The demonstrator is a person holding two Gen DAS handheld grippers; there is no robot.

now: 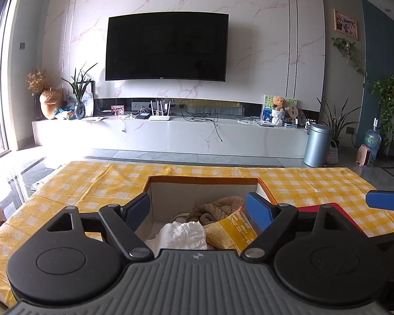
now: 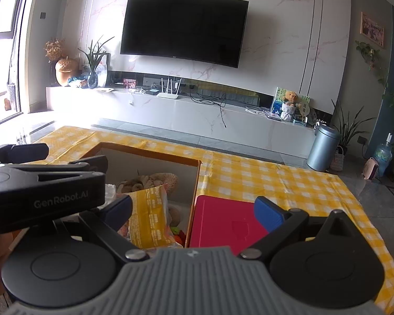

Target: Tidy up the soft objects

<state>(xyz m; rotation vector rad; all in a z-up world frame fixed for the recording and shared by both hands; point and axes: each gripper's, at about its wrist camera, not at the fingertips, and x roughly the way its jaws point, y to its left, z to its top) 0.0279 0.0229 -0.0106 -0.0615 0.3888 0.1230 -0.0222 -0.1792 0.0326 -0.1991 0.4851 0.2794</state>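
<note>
Left gripper (image 1: pixel 197 210): fingers released, spread above box (image 1: pixel 205 181).
Right gripper (image 2: pixel 194 210): fingers released, empty.
Box contents: brown towel (image 1: pixel 218 207), yellow packet (image 1: pixel 231 231).
Beside box: red lid (image 2: pixel 223 223) on surface (image 2: pixel 275 181).

Tabletop (image 2: pixel 289 181) w/ a yellow-and-white checked plastic cloth is carrying two things: an open orange-edged cardboard box (image 1: pixel 205 181) (image 2: pixel 197 183) sitting near the middle, and a flat pink-red plastic lid (image 2: pixel 223 223) lying just beside the box's right wall.
</note>
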